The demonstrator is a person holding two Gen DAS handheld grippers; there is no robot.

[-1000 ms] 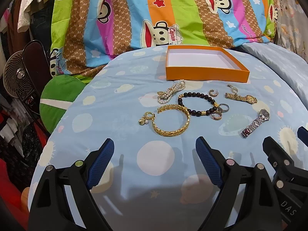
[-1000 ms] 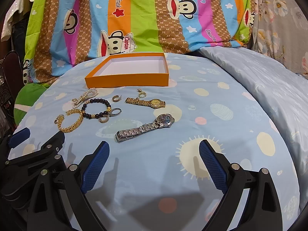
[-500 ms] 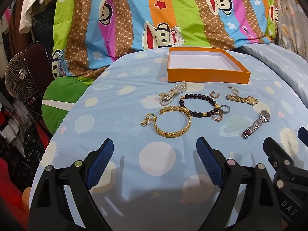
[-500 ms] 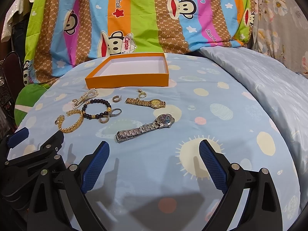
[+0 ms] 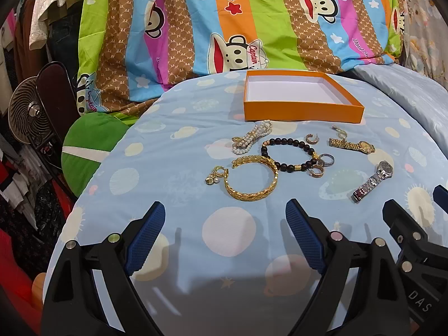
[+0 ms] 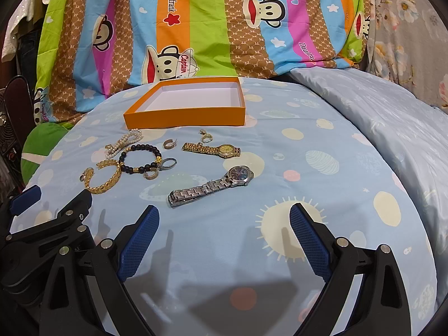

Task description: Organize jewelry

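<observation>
Left hand-held gripper [image 5: 225, 238] gapes wide, holding nothing, low in frame; right hand-held gripper [image 6: 224, 238] likewise; jewelry mid-frame on the bed [image 6: 322, 196], gold bangle [image 5: 253, 180] leftmost, silver watch [image 6: 212, 186] rightmost; orange box [image 6: 186, 117] above shows only its bare white floor; fan [image 5: 26, 113] appears at the left edge of the left view alone.

orange box [image 5: 302, 110] empty, upright | bracelets [image 5: 253, 179], watches [image 6: 210, 187] loose before it

R gripper [image 6: 224, 232] wide open, nothing held, over blue bedsheet [image 6: 308, 145]. Silver watch [image 6: 212, 186] just beyond its tips; gold watch [image 6: 212, 149] farther. Orange box [image 6: 184, 116] far, w/ white inside. Gold bangle [image 6: 105, 177], black bead bracelet [image 6: 140, 158], pearl strand [image 6: 123, 142] at left. L gripper [image 6: 51, 212] near left, open.
</observation>
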